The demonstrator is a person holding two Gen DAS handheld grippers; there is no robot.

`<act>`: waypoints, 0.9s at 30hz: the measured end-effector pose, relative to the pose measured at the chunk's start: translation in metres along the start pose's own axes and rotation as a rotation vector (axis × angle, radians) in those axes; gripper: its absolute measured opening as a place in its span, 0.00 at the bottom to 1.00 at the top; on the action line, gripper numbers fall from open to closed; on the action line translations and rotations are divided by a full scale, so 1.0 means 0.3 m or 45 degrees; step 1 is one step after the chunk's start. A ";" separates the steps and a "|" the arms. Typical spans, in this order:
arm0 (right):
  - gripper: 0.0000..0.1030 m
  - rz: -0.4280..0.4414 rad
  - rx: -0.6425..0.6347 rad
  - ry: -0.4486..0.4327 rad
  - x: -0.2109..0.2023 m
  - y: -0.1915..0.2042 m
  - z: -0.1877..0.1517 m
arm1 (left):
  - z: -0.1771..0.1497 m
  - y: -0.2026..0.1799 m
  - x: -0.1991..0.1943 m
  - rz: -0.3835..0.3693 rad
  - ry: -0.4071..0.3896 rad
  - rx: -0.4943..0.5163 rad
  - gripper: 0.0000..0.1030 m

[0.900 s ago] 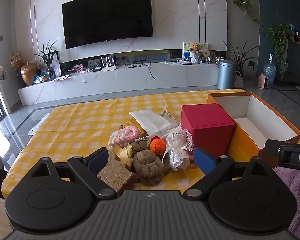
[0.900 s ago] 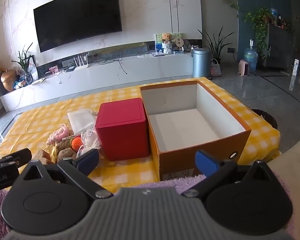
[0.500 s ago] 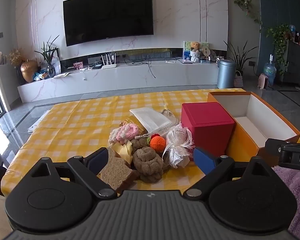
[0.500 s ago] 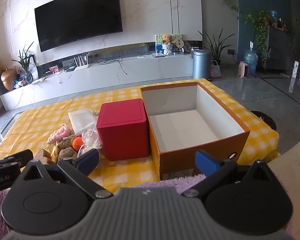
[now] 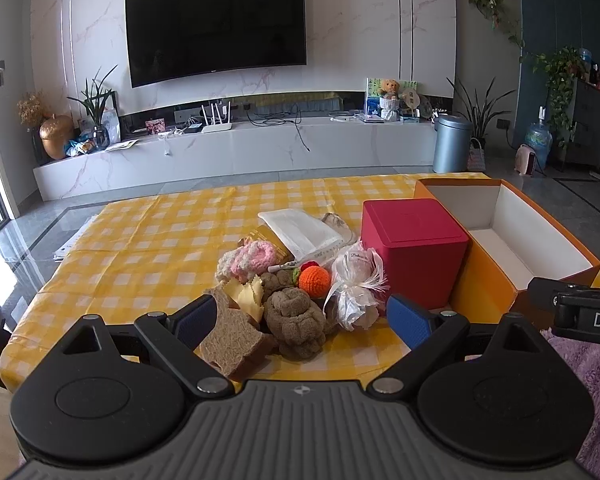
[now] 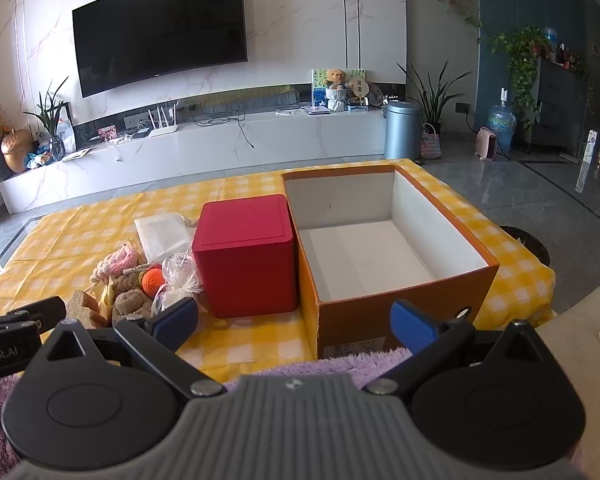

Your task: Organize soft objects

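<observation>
A heap of soft things lies on the yellow checked tablecloth [image 5: 140, 248]: a brown bread slice [image 5: 232, 334], a brown knotted bun [image 5: 296, 318], an orange crochet ball [image 5: 315, 278], a pink knitted piece [image 5: 252, 258], a clear wrapped bundle [image 5: 356, 284] and a white pouch [image 5: 300, 228]. My left gripper [image 5: 302, 318] is open just in front of the heap and holds nothing. My right gripper [image 6: 296, 322] is open and empty, before the red box [image 6: 246, 256] and the open orange box [image 6: 384, 248]. The heap also shows in the right wrist view [image 6: 140, 284].
The red lidded box [image 5: 412, 248] stands between the heap and the orange box [image 5: 500, 236], whose white inside holds nothing. A purple fluffy cloth [image 6: 340, 364] lies at the near table edge. A TV wall and low cabinet stand behind.
My left gripper has moved slightly forward and up, so the heap sits closer between its fingers. The right gripper has barely moved.
</observation>
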State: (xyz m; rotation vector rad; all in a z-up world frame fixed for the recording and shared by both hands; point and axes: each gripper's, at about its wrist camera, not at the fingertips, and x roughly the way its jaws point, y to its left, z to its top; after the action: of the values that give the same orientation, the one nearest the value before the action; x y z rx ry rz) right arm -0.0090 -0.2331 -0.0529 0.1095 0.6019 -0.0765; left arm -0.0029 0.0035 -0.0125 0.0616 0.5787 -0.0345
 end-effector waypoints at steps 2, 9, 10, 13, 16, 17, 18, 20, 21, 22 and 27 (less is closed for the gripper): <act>0.97 -0.001 0.001 0.002 0.001 0.000 -0.002 | -0.003 0.000 0.001 -0.001 0.000 -0.002 1.00; 0.98 -0.013 -0.009 0.008 0.002 0.002 -0.005 | -0.007 -0.001 0.000 0.001 0.005 -0.005 1.00; 0.98 -0.014 -0.011 0.010 0.003 0.003 -0.005 | -0.009 -0.002 0.001 -0.001 0.005 -0.004 1.00; 0.98 -0.017 -0.017 0.011 0.003 0.009 -0.005 | -0.007 0.000 0.002 -0.003 0.005 -0.007 1.00; 0.97 -0.017 -0.019 0.009 0.001 0.011 -0.005 | -0.010 -0.003 0.003 -0.006 0.009 -0.013 1.00; 0.98 -0.018 -0.021 0.009 0.001 0.013 -0.004 | -0.008 -0.003 0.003 -0.006 0.009 -0.012 1.00; 0.97 -0.019 -0.022 0.008 0.002 0.014 -0.005 | -0.014 -0.004 0.004 -0.007 0.009 -0.011 1.00; 0.98 -0.019 -0.023 0.008 0.002 0.015 -0.005 | -0.012 -0.003 0.005 -0.005 0.009 -0.012 1.00; 0.98 -0.019 -0.024 0.010 0.003 0.015 -0.005 | -0.012 -0.003 0.005 -0.006 0.010 -0.014 1.00; 0.98 -0.020 -0.024 0.011 0.003 0.016 -0.005 | -0.012 -0.003 0.005 -0.007 0.009 -0.014 1.00; 0.97 -0.022 -0.025 0.017 0.003 0.018 -0.008 | -0.011 -0.007 0.005 -0.005 0.013 -0.013 1.00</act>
State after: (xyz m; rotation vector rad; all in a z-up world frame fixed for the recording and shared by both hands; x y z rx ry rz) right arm -0.0089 -0.2275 -0.0551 0.0861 0.6171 -0.0866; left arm -0.0037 0.0017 -0.0162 0.0504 0.5894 -0.0353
